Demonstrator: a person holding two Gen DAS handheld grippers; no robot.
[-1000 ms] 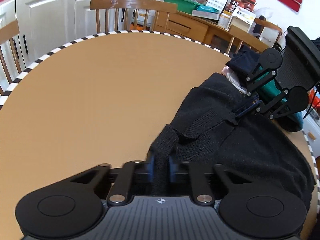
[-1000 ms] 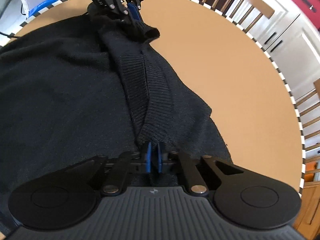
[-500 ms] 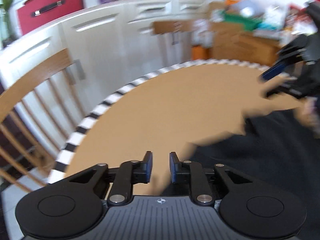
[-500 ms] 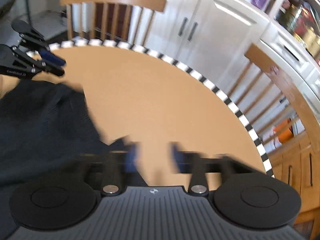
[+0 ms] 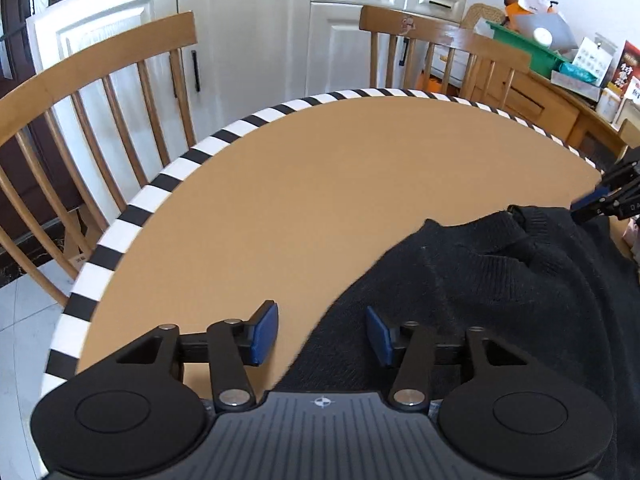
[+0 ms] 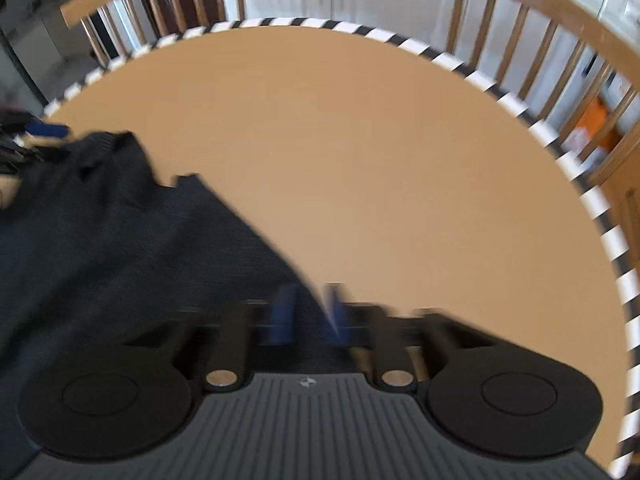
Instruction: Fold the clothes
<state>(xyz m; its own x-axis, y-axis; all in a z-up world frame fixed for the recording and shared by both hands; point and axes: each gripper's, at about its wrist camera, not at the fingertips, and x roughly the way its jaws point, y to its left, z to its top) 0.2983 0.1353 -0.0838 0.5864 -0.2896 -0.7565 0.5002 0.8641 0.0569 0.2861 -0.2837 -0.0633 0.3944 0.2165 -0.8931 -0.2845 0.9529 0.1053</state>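
The black sweater point(image 5: 500, 288) is lying on the round table point(image 5: 280, 208), bunched toward the right and near side in the left wrist view, with its ribbed edge point(image 5: 536, 216) at the far end. The left gripper point(image 5: 322, 334) is hovering over the near edge of the sweater with its blue pads point(image 5: 264, 332) spread wide and nothing between them. The right gripper point(image 6: 308, 314) is sitting over the sweater's edge point(image 6: 256, 236) with its pads a narrow gap apart; that view is blurred, so whether cloth is pinched between them cannot be told. Wooden chairs point(image 5: 100, 92) are standing around the table's striped rim point(image 5: 132, 216), with white cupboards point(image 5: 248, 28) beyond them.
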